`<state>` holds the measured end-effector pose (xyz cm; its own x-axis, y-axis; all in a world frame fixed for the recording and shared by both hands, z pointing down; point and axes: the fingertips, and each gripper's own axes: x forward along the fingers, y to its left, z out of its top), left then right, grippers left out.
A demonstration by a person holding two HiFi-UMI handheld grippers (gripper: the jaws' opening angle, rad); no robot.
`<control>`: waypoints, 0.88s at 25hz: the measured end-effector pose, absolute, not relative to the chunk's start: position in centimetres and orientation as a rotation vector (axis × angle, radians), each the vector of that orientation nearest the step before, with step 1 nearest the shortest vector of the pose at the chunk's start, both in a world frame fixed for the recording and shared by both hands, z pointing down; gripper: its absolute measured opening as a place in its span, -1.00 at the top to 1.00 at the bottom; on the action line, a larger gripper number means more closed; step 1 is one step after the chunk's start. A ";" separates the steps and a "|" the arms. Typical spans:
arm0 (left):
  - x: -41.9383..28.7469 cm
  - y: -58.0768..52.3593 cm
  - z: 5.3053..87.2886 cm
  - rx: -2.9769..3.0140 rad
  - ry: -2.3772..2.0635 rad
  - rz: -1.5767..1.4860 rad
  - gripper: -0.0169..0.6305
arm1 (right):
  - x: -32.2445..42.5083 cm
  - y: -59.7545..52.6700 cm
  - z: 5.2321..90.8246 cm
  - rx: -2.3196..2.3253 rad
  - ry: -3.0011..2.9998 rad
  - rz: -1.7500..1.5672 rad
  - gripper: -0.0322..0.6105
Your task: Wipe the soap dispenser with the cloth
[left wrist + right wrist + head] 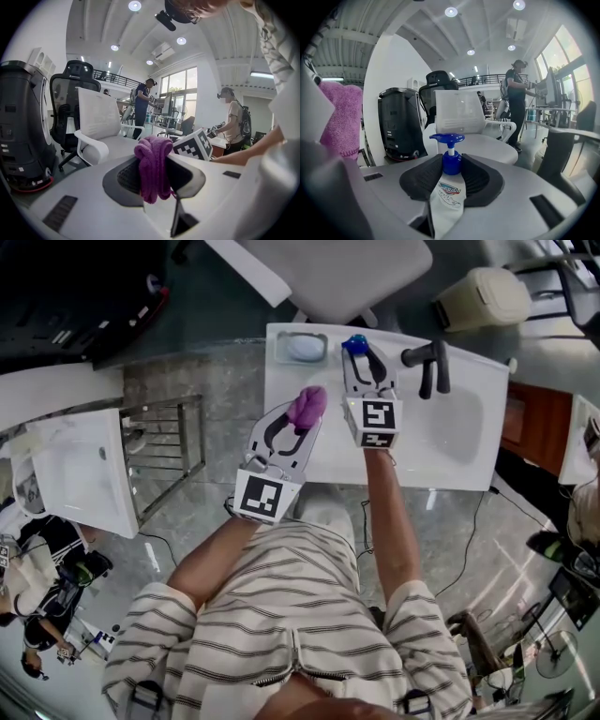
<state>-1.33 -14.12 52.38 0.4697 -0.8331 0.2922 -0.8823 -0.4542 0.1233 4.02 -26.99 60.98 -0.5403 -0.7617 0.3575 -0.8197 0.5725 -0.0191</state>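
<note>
Beyond your striped shirt [281,615], your left gripper [302,420] is clamping the purple cloth [308,405] over the sink's [450,442] front edge. Your right gripper [362,354] is pinching the soap dispenser [355,343] over the sink's rear. Cloth and dispenser are not touching, so wiping is seemingly yet to begin.

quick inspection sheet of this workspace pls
surface: white sink counter with a basin
job's things: purple cloth in the left tool; soap dispenser with blue pump in the right tool; the two are apart
clutter: soap dish at the counter's back edge; black faucet
tools: left tool shut on the cloth; right tool shut on the soap dispenser's neck
cables: thin cable on the floor right of the counter
surroundings: white chair, metal rack, people at desks
</note>
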 end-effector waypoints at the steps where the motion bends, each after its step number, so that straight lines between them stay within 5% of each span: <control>1: -1.4 -14.1 52.4 2.463 -1.472 0.279 0.55 | 4.1 -27.0 61.0 1.298 -2.498 0.281 0.52; 22: -1.7 -12.2 49.1 2.511 -1.488 0.276 0.55 | 4.6 -24.3 56.2 1.343 -2.517 0.331 0.49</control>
<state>-1.73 -12.20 49.12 0.4729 -0.8404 0.2647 -0.8795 -0.4686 0.0835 4.65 -24.32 56.16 -0.5347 -0.7740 0.3393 -0.8353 0.5448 -0.0735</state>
